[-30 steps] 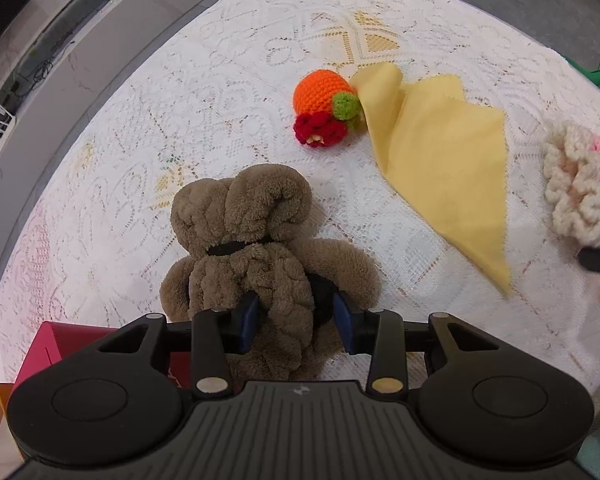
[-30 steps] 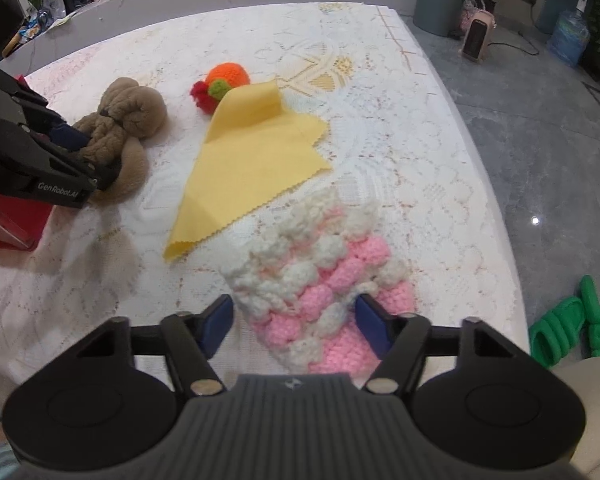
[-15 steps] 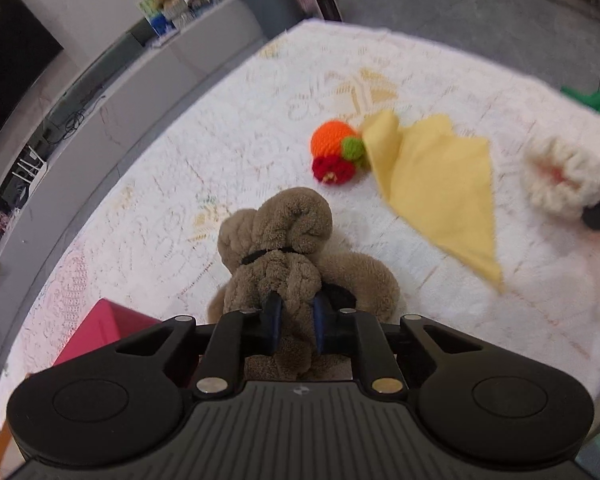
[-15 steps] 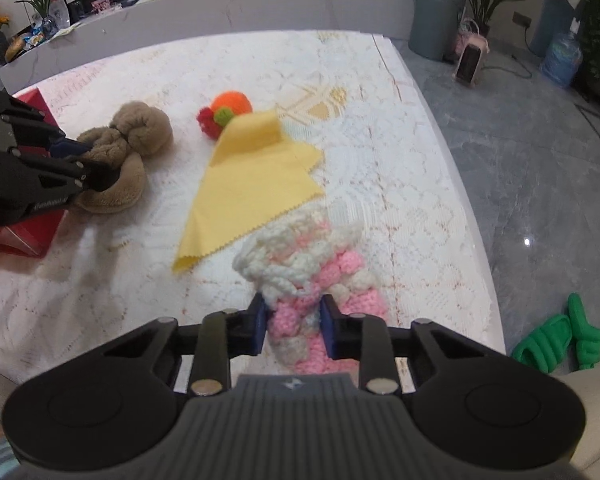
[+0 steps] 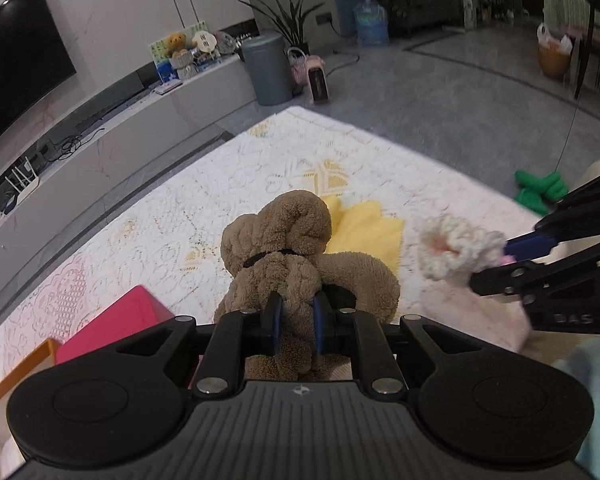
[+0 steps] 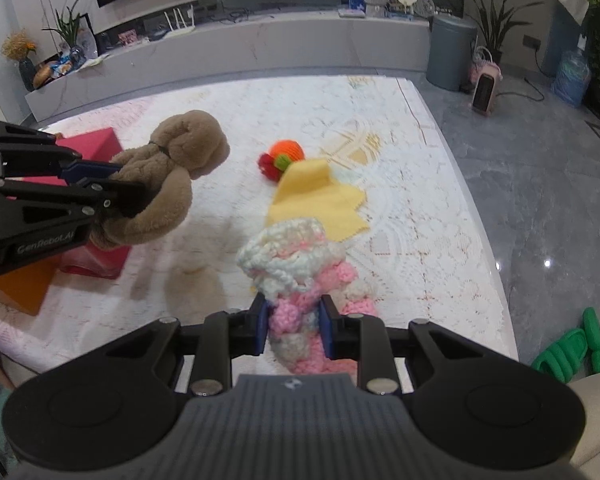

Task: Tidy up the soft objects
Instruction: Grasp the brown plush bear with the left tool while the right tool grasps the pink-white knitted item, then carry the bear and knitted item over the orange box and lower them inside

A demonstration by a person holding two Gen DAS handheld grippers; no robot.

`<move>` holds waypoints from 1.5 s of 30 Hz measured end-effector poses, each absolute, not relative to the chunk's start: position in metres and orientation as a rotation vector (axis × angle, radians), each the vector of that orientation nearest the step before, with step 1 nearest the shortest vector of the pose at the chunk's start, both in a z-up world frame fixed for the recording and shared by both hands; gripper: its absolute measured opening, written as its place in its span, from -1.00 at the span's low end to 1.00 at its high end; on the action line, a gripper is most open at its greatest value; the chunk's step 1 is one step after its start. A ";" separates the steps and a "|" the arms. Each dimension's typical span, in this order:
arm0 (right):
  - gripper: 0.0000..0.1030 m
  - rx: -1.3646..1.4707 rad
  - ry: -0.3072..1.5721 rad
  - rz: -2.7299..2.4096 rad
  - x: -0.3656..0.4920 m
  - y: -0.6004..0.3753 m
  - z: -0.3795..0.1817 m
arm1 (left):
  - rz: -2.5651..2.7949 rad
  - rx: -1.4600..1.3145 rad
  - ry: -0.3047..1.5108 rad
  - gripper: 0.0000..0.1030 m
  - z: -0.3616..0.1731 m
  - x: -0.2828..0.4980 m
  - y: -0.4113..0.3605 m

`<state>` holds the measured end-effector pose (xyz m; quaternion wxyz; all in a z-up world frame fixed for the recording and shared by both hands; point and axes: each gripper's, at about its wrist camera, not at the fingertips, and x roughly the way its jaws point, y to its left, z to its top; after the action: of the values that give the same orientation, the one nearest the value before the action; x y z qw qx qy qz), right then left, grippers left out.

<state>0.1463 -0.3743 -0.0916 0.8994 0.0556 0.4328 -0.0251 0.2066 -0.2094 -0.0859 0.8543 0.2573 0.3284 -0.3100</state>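
My left gripper (image 5: 296, 320) is shut on a brown plush toy (image 5: 288, 248) and holds it above the lace-covered table (image 5: 180, 216); the toy also shows in the right wrist view (image 6: 168, 176). My right gripper (image 6: 294, 326) is shut on a pink and white crocheted piece (image 6: 296, 264), lifted off the table; it also shows in the left wrist view (image 5: 456, 248). A yellow cloth (image 6: 320, 200) and an orange crocheted fruit (image 6: 284, 156) lie on the table beyond.
A pink box (image 6: 92, 148) and an orange box (image 6: 20, 288) stand at the table's left edge, under the left gripper (image 6: 100, 180). Green slippers (image 6: 580, 348) lie on the grey floor to the right. A grey bin (image 6: 452, 52) stands far back.
Both grippers have risen, lifting the plush toy and the crocheted piece off the table. A second ago both were open around them; they shut half a second ago.
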 end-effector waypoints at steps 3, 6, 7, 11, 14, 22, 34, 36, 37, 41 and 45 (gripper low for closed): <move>-0.53 0.104 0.876 -0.042 0.138 -0.363 -0.079 | -0.647 0.520 0.671 -0.67 -0.072 0.194 -0.194; -0.53 0.094 0.851 -0.030 0.130 -0.350 -0.067 | -0.641 0.486 0.660 -0.67 -0.060 0.184 -0.174; -0.53 0.090 0.844 -0.025 0.127 -0.345 -0.064 | -0.645 0.470 0.656 -0.67 -0.056 0.181 -0.167; -0.53 0.075 0.815 0.000 0.118 -0.324 -0.049 | -0.628 0.433 0.620 -0.67 -0.039 0.167 -0.137; -0.53 0.052 0.794 0.035 0.115 -0.303 -0.038 | -0.597 0.404 0.597 -0.67 -0.028 0.162 -0.112; -0.53 0.000 0.741 0.216 0.130 -0.229 -0.011 | -0.436 0.340 0.563 -0.67 -0.005 0.168 -0.028; -0.53 -0.043 0.740 0.460 0.192 -0.117 0.002 | -0.168 0.282 0.613 -0.67 0.001 0.198 0.085; -0.52 -0.048 0.755 0.488 0.205 -0.102 -0.003 | -0.146 0.268 0.633 -0.67 -0.006 0.205 0.098; -0.52 -0.051 0.763 0.500 0.212 -0.095 -0.005 | -0.142 0.263 0.642 -0.67 -0.009 0.209 0.103; -0.52 -0.090 0.782 0.506 0.241 -0.072 -0.015 | -0.169 0.246 0.669 -0.67 -0.018 0.220 0.117; -0.52 -0.103 0.787 0.483 0.268 -0.063 -0.019 | -0.249 0.232 0.680 -0.67 -0.024 0.228 0.113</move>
<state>0.2676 -0.0631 -0.0186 0.8940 -0.0497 0.3794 0.2331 0.2283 0.1134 -0.0239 0.9286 0.1131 0.3317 -0.1216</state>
